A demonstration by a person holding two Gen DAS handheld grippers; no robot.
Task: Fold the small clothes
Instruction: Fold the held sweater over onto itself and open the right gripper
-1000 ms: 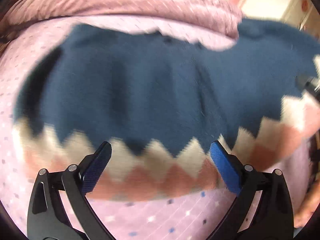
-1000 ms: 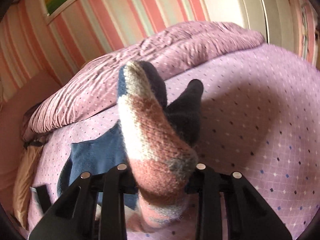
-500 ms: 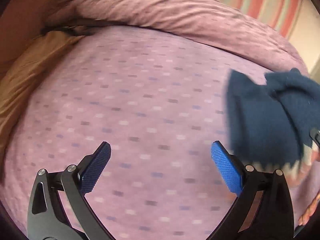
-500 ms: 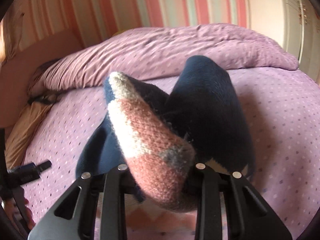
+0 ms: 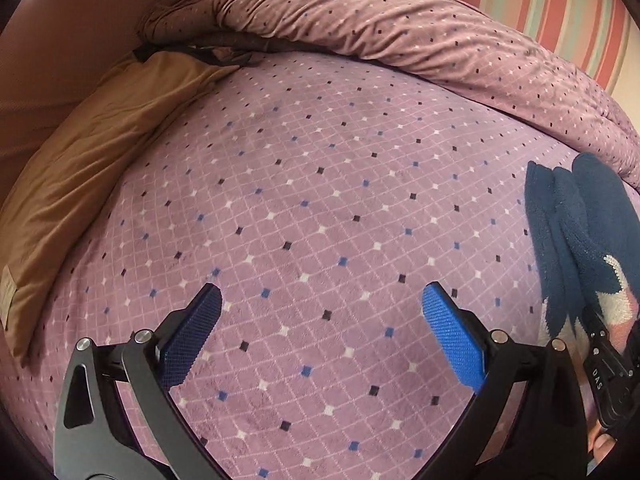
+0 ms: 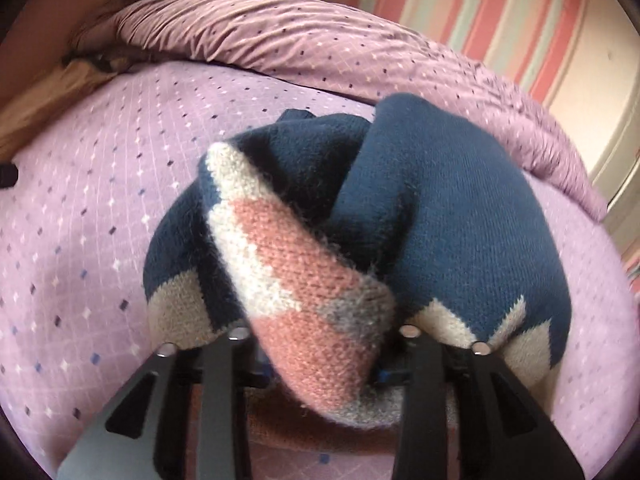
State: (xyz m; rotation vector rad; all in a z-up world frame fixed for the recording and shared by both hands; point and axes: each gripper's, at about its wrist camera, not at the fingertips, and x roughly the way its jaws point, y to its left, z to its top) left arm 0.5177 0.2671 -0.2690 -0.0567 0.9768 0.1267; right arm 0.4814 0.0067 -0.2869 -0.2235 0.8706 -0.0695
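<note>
A small navy knit sweater [image 6: 448,208] with a cream, pink and grey zigzag hem is bunched up on the purple bedspread [image 6: 80,240]. My right gripper [image 6: 324,344] is shut on its hem, and the folds rise in front of the camera and hide the fingertips. In the left wrist view the sweater [image 5: 580,236] lies at the far right, with the right gripper's black body beside it. My left gripper [image 5: 320,320] is open and empty, its blue pads [image 5: 452,340] wide apart over bare bedspread [image 5: 320,200], to the left of the sweater.
A rolled purple duvet [image 5: 400,28] lies along the far side of the bed. A tan pillow [image 5: 80,168] sits at the left edge. A striped wall [image 6: 480,8] stands behind the bed.
The left gripper has swung left off the sweater and now faces bare bedspread. The right gripper has kept its hold and brought the hem over, so the sweater is bunched more tightly.
</note>
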